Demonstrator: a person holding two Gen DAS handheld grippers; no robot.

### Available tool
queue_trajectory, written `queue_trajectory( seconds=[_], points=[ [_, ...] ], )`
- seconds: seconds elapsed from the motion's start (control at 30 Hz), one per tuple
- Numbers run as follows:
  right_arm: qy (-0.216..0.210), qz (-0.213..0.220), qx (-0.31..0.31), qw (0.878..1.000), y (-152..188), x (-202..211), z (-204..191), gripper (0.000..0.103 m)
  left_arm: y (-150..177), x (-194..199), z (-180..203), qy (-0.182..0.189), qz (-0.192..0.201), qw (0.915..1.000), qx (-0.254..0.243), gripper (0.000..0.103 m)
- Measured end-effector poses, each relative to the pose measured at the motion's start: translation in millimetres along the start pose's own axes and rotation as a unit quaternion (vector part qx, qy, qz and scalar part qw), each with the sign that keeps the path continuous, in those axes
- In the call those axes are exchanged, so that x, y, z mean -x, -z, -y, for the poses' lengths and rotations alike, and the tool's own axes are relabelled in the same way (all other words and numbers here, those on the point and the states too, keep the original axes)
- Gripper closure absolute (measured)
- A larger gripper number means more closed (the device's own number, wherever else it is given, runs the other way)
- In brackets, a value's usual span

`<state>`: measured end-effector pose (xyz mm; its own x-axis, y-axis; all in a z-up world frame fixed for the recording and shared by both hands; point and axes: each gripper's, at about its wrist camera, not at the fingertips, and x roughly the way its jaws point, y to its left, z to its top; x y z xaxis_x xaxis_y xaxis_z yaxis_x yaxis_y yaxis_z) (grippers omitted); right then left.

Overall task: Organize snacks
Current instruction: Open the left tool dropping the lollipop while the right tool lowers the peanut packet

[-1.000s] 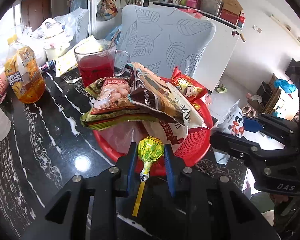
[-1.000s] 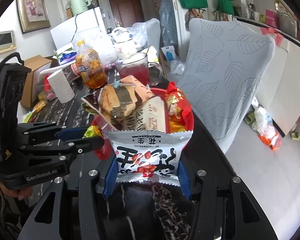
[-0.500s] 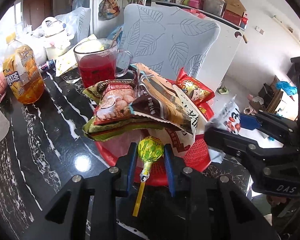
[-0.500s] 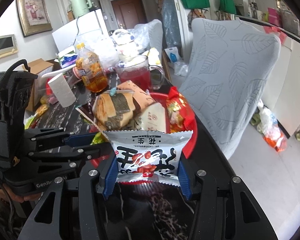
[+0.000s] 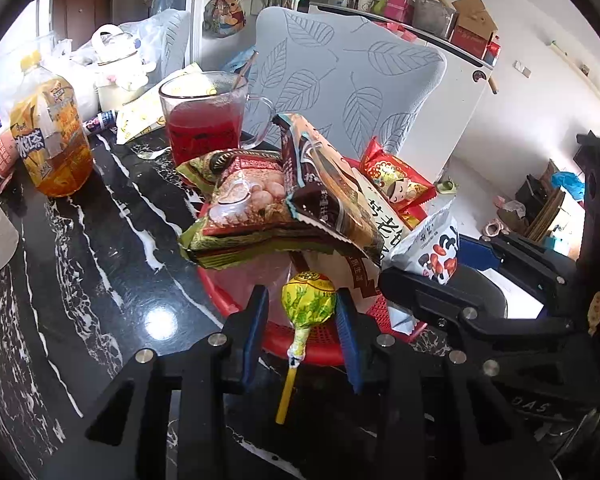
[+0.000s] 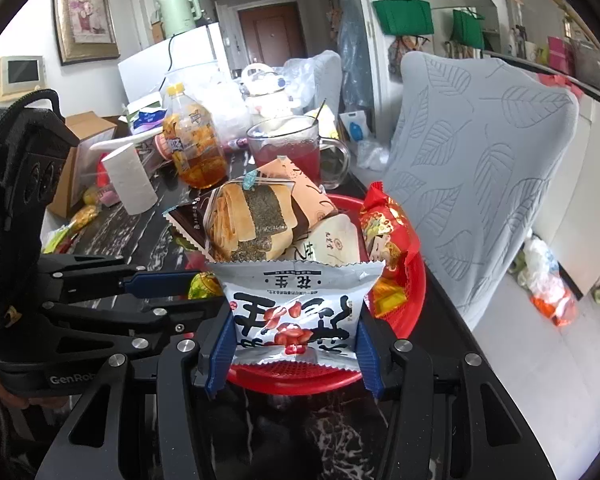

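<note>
A red mesh basket (image 5: 324, 334) (image 6: 414, 280) on the black marble table holds several snack packets piled high. My left gripper (image 5: 302, 312) is shut on a yellow-green wrapped lollipop (image 5: 308, 302), held over the basket's near rim, stick pointing back. My right gripper (image 6: 294, 332) is shut on a white peanut packet (image 6: 296, 304) with red nuts printed on it, held over the basket's near edge. The right gripper and its packet (image 5: 432, 248) show at the right of the left wrist view. The left gripper (image 6: 204, 284) shows at the left of the right wrist view.
A glass mug of red drink (image 5: 206, 120) stands just behind the basket. An orange tea bottle (image 5: 50, 136) and a white paper roll (image 6: 130, 180) stand on the table to the left. A grey leaf-patterned chair (image 6: 480, 168) is beside the table edge.
Both grippers have moved forward over the basket's near rim, each still holding its snack. The right gripper with the peanut packet has come closer to the pile.
</note>
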<state>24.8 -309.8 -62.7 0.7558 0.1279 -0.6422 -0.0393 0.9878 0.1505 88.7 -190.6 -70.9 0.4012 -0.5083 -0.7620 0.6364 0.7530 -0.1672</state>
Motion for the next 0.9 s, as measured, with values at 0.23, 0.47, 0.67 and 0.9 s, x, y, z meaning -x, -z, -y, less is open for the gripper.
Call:
queue_trajectory(
  seconds=[0.23, 0.47, 0.67, 0.9],
  points=[
    [0.019, 0.019, 0.024, 0.999, 10, -1, -10, 0.050, 3, 6, -2, -0.004, 0.014, 0.9999, -0.001, 0.070],
    [0.002, 0.015, 0.011, 1.000, 3, 3, -5, 0.050, 3, 6, -2, 0.009, 0.026, 0.9996, 0.003, 0.070],
    [-0.002, 0.010, -0.008, 1.000, -1, 7, 4, 0.050, 2, 1, 3, 0.015, 0.029, 0.9995, -0.002, 0.070],
    [0.012, 0.013, 0.003, 1.000, -4, 15, 6, 0.050, 2, -2, 0, 0.031, 0.019, 0.9993, 0.012, 0.070]
  ],
)
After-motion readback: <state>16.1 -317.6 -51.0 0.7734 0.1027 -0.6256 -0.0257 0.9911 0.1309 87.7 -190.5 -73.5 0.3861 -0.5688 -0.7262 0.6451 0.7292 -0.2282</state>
